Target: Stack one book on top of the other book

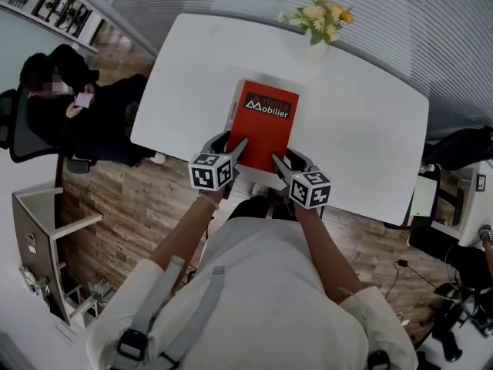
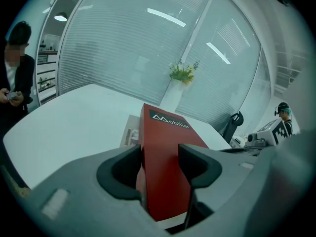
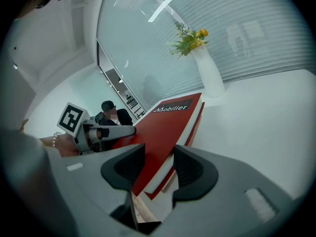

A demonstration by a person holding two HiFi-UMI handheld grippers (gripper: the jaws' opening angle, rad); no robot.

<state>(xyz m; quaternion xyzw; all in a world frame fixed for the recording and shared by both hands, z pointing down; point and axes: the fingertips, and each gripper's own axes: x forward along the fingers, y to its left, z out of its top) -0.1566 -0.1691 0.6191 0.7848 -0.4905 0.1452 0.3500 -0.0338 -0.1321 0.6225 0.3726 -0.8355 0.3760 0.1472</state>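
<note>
A red book (image 1: 266,126) titled "Mobilier" is over the white table (image 1: 362,129), held at its near end by both grippers. My left gripper (image 1: 237,149) is shut on its near left corner, and the red cover (image 2: 168,147) fills the gap between the jaws. My right gripper (image 1: 277,163) is shut on the near right corner, where the book (image 3: 163,127) tilts up between the jaws. A second, pale-covered book (image 1: 233,108) lies under the red one, and only a strip (image 2: 129,132) shows along its left side.
A white vase of yellow flowers (image 1: 320,18) stands at the table's far edge, beyond the books. A person in dark clothes (image 1: 77,106) sits off the table's left side. A dark chair (image 1: 454,149) and a desk stand to the right.
</note>
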